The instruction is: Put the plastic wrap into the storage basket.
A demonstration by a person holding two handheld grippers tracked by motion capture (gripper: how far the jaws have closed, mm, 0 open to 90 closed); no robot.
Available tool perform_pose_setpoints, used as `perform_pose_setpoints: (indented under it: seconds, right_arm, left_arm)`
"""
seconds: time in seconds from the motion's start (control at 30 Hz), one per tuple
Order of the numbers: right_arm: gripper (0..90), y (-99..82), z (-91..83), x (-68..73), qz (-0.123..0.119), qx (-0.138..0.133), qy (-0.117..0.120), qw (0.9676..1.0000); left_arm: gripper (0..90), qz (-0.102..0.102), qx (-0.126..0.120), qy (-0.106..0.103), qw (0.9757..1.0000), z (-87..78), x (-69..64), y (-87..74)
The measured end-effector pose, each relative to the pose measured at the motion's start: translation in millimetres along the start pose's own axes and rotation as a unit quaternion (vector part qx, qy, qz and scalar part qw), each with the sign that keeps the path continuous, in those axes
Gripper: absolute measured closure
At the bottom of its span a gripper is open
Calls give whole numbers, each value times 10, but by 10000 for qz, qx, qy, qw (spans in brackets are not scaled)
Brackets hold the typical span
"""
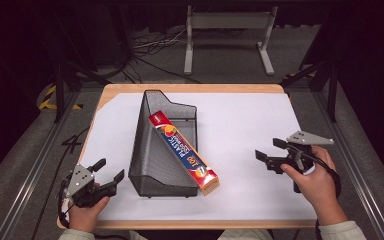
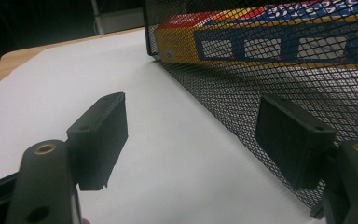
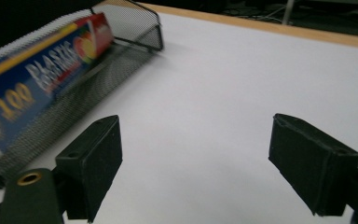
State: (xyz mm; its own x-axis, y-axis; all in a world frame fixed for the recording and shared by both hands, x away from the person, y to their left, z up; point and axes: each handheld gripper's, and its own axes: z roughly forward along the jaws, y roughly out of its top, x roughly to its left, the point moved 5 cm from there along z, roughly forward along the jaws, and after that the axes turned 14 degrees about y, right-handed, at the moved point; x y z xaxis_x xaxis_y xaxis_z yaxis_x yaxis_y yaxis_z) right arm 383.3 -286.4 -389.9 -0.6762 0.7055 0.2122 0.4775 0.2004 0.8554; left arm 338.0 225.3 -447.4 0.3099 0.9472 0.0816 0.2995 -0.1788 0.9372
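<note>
Leaning in the black mesh file holder (image 1: 150, 150), the plastic wrap box (image 1: 184, 152) looked light, stiff and smooth. Its end at five o'clock poked out, a good place to grab. The left gripper (image 1: 109, 172) and right gripper (image 1: 270, 152) were both wide open, holding nothing.

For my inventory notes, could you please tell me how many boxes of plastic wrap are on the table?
1: the plastic wrap box lies slanted in the black mesh tray, its near end sticking out over the tray's open front. Nothing suggests another is hidden.

The wrap box (image 1: 184, 153) reads "PLASTIC" and "100" on its blue face; smaller print is illegible.
</note>
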Motion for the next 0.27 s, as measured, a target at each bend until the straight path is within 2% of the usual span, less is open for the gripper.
perform_pose_setpoints:
  seconds: [0.13,0.27]
  right_arm:
    - [180,-397,-71,-312,307,-35,-186,9993]
    - [182,-541,-84,-420,284,66,-261,9992]
  left_arm:
    - [263,9,19,9,10000,3,0,-2]
    - [262,2,-1,6,10000,9,0,4]
